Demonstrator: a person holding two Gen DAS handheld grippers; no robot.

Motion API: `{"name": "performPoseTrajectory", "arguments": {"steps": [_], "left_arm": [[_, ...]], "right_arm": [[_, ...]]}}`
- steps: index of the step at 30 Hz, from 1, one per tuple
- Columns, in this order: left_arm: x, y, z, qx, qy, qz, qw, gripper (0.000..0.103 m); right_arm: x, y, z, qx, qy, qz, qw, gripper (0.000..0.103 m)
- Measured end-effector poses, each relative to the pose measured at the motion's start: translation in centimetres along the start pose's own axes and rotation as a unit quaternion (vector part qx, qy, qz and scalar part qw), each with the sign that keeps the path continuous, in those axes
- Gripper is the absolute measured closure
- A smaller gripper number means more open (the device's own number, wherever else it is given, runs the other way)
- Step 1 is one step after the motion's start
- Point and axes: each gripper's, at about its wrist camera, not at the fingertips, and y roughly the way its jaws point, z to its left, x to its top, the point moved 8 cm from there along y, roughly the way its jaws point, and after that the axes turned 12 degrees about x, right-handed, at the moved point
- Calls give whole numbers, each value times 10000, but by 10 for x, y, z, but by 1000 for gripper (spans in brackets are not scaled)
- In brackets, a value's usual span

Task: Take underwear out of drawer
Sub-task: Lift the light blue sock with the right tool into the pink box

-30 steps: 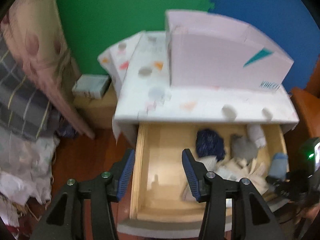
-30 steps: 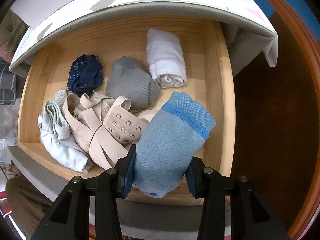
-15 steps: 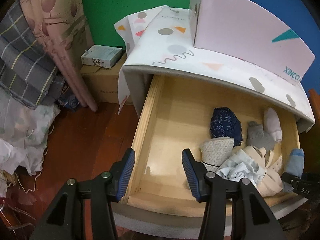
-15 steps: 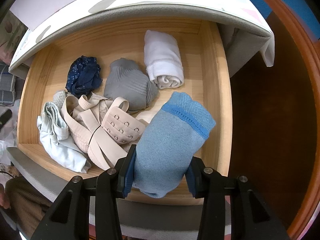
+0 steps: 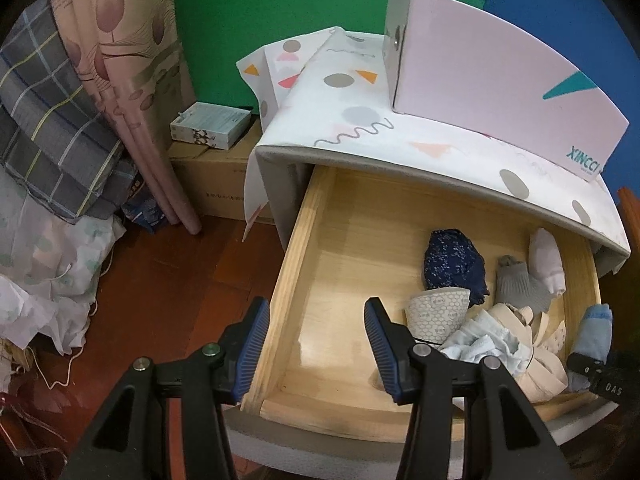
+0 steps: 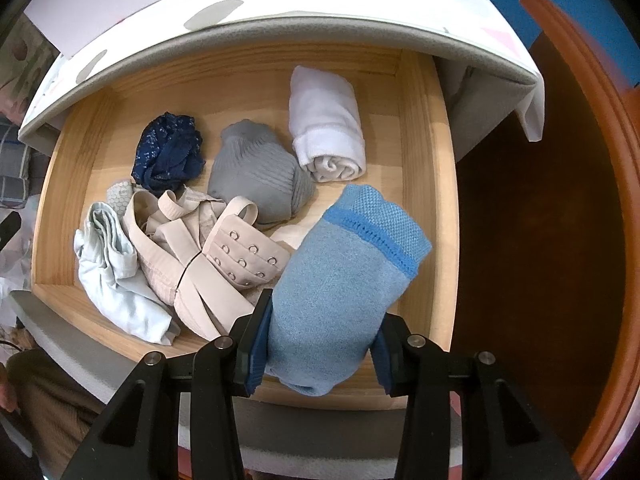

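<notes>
Right gripper (image 6: pixel 318 356) clenches the blue underwear (image 6: pixel 340 280) at the drawer (image 6: pixel 416 200)'s front right corner, ready for lifting; left gripper (image 5: pixel 316 344) hangs released.

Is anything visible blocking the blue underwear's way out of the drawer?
Nothing visible does. The right gripper is shut on the blue underwear at the open drawer's front wall; no garment lies on it, and the beige bra sits beside it.

Light-blue knit underwear (image 6: pixel 340 280) with a brighter blue band; navy speckled bundle (image 6: pixel 170 152); plain grey ribbed roll (image 6: pixel 256 176); white roll (image 6: pixel 326 124); beige bra (image 6: pixel 212 256); pale wooden drawer (image 6: pixel 424 160); white cover (image 5: pixel 352 120) with grey dots, orange triangles
</notes>
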Motion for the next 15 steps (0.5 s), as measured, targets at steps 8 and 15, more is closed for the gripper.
{"name": "performPoseTrajectory", "arguments": {"steps": [8,15], "left_arm": [[0,-1,1,45,11,-50,10000,53],[-1,-1,2,50,-1,-51,10000,53]], "right_arm": [[7,-17,1,159,4,-290,9995,63],[24,-42,7,222,-58,-511,9984,63]]}}
